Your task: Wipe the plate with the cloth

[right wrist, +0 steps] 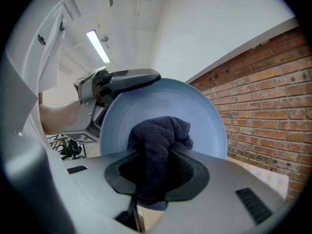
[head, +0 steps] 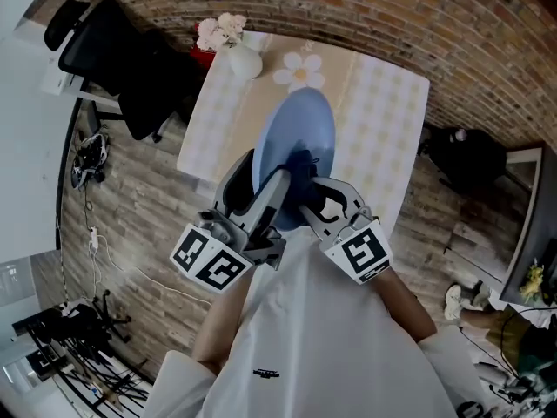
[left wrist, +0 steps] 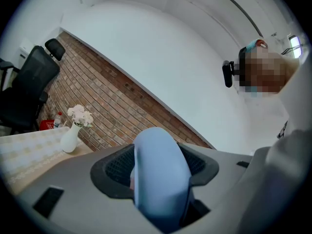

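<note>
A light blue plate (head: 298,142) is held up on edge over the table, its rim clamped in my left gripper (head: 264,200), which is shut on it. In the left gripper view the plate's edge (left wrist: 160,174) fills the space between the jaws. My right gripper (head: 306,200) is shut on a dark navy cloth (head: 300,171) that presses against the plate's face. The right gripper view shows the bunched cloth (right wrist: 158,150) sticking out of the jaws onto the round plate (right wrist: 165,116), with the left gripper (right wrist: 114,89) on the plate's far rim.
Below stands a table (head: 392,124) with a pale checked cloth, a white vase of flowers (head: 237,52) and a flower-shaped mat (head: 300,70) at its far end. A black office chair (head: 122,59) is at the left, a brick wall (head: 418,24) behind.
</note>
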The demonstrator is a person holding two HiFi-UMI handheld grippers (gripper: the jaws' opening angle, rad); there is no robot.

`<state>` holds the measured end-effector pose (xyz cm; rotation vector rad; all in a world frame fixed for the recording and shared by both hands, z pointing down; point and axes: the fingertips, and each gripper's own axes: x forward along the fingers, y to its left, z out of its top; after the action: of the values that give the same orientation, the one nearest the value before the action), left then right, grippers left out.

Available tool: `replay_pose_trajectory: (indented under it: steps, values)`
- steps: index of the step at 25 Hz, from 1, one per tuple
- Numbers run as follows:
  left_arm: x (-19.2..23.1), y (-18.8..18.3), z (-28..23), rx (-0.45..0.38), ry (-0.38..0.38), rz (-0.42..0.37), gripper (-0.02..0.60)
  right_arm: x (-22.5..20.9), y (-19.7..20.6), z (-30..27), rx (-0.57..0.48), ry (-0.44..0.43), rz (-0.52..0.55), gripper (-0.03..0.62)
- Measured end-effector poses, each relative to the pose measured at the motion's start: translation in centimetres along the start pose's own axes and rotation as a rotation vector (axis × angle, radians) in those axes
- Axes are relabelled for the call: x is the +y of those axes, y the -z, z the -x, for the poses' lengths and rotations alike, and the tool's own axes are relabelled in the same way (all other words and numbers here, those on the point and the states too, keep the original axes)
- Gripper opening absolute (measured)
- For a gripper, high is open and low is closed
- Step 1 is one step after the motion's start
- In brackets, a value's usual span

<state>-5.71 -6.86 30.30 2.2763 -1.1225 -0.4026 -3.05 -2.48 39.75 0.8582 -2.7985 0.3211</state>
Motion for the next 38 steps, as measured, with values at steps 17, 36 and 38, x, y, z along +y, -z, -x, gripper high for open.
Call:
replay_pose_trajectory:
  steps: [17,36,38]
  values:
    - [3.6,-0.8,0.2,-0.011,-0.075,-0.060,0.275,-8.2,-6.4,5.2,-0.221,0.185,-0.058,0.126]
    - [5.8,0.4,-0.6,0.022,-0.115,-0.038,0.273,-14.5,0.5,11.1,-0.102,0.422,-0.179,0.126]
    - [5.6,0.6,-0.7,0.027,-0.111,-0.034,0.273,-14.5,0.5,11.1,-0.099,0.425,-0.182,0.126]
